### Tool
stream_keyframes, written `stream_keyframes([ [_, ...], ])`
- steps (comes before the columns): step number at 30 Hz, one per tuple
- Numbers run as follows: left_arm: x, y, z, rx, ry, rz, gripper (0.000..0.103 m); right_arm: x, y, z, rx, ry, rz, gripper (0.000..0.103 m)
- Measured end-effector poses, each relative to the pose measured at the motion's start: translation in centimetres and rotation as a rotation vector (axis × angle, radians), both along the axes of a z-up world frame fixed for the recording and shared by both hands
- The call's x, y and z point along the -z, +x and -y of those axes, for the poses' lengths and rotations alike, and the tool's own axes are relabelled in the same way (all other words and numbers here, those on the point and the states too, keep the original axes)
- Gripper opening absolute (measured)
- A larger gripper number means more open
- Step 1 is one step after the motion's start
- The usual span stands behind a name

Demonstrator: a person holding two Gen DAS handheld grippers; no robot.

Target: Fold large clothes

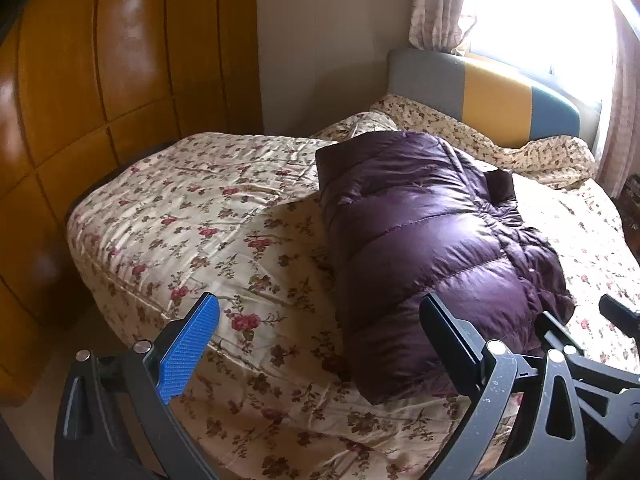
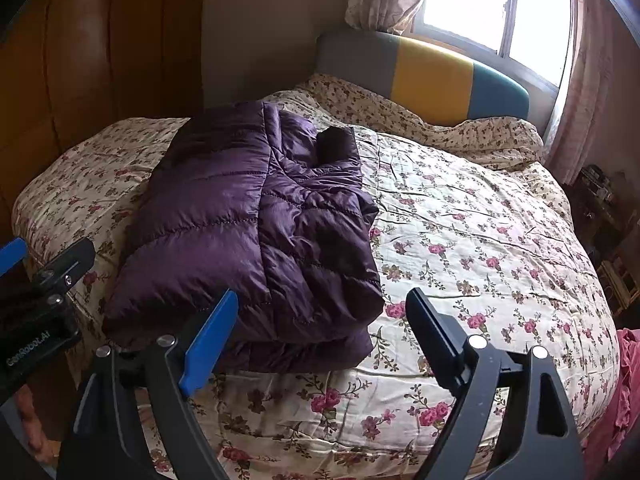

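- Left wrist view: the left gripper has its jaws spread wide with nothing between them; one finger carries a blue pad, the other shows its dark edge.
- The purple jacket lies folded into a long puffy bundle on the floral quilt, its near end just beyond the right-hand finger and not touched by it.
- A dark cuff sticks out on the jacket's far right side.
- Part of the right gripper shows at the lower right edge.
- Behind the bed stand a grey, yellow and blue headboard, a bright window with a curtain, and a wooden wardrobe at left.
- Right wrist view: the right gripper is also spread apart and empty, hovering over the quilt at the jacket's near right corner.
- The jacket lies left of centre on the bed, folded lengthwise, clear of both fingers.
- The left gripper peeks in at the left edge.
- Pink cloth hangs at the bed's right edge.
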State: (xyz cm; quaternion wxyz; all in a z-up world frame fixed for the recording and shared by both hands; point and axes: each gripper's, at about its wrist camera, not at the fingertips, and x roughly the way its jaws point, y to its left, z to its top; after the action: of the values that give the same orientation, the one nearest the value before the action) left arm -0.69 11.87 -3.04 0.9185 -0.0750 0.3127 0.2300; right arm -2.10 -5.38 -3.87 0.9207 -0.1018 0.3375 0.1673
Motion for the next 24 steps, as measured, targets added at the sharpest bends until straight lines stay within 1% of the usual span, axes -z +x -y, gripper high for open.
stream_keyframes([
  [13, -0.38, -0.32, 0.00, 0.007, -0.014, 0.036, 0.099, 0.23, -0.01, -0.15, -0.008, -0.003, -0.007, 0.087],
  [18, -0.39, -0.34, 0.24, 0.028, -0.011, 0.043, 0.094, 0.23, -0.02, -0.15, -0.009, -0.004, -0.005, 0.087],
  [24, -0.40, -0.23, 0.54, 0.029, -0.006, 0.035, 0.094, 0.27, 0.01, 0.04, -0.007, 0.003, -0.002, 0.088],
])
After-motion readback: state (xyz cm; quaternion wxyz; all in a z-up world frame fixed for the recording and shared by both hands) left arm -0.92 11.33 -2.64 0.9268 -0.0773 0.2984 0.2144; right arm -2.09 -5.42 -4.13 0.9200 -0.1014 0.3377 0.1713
